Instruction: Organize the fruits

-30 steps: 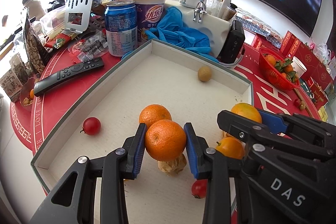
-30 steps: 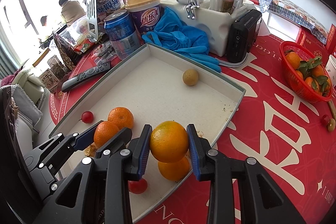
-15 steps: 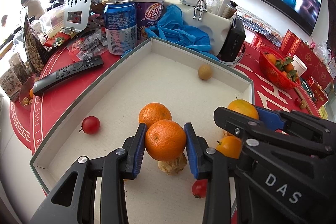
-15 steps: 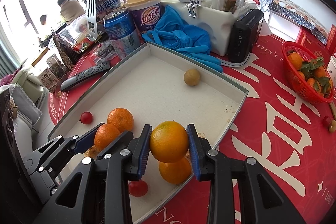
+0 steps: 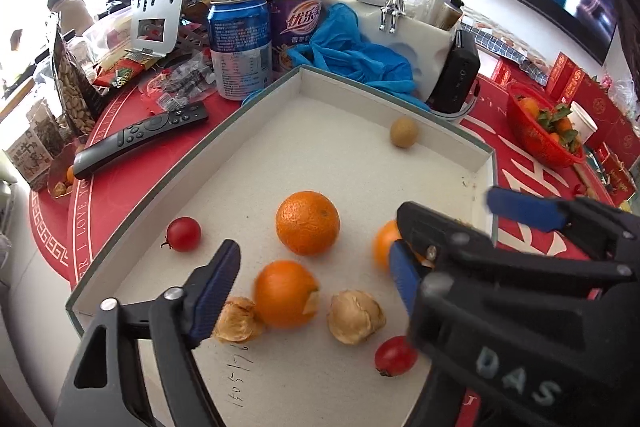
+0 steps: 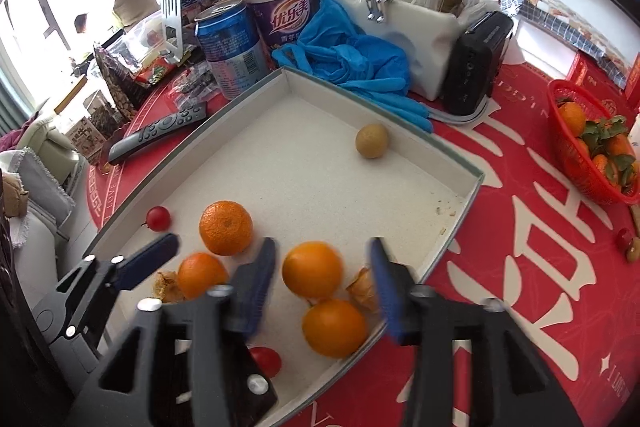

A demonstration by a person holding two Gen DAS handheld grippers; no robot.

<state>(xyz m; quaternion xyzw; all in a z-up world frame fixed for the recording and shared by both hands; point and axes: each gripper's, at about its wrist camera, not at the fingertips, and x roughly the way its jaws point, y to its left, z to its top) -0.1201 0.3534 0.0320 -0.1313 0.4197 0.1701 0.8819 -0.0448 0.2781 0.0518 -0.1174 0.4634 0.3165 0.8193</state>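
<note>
Both grippers hang over the near end of a white tray (image 5: pixel 320 147) (image 6: pixel 300 163). The left gripper (image 5: pixel 312 271) has its jaws opening, and a blurred orange (image 5: pixel 286 293) lies free between them beside two papery husked fruits (image 5: pixel 356 315). The right gripper (image 6: pixel 324 267) also has its jaws opening around an orange (image 6: pixel 312 269), and its pads stand clear of it. Another orange (image 6: pixel 334 327) lies just below it. A further orange (image 5: pixel 307 223), two cherry tomatoes (image 5: pixel 183 234) (image 5: pixel 394 355) and a small brown fruit (image 5: pixel 404 133) rest in the tray.
A red basket (image 6: pixel 588 155) of leafy oranges stands on the red tablecloth to the right. Behind the tray sit blue gloves (image 5: pixel 352 55), a blue can (image 5: pixel 240 47), a purple cup (image 5: pixel 296 15) and a black box (image 5: pixel 456 75). A remote (image 5: pixel 140 143) lies to the left.
Both grippers have opened wide. The oranges they held have dropped onto the tray and now lie free between the jaws.
</note>
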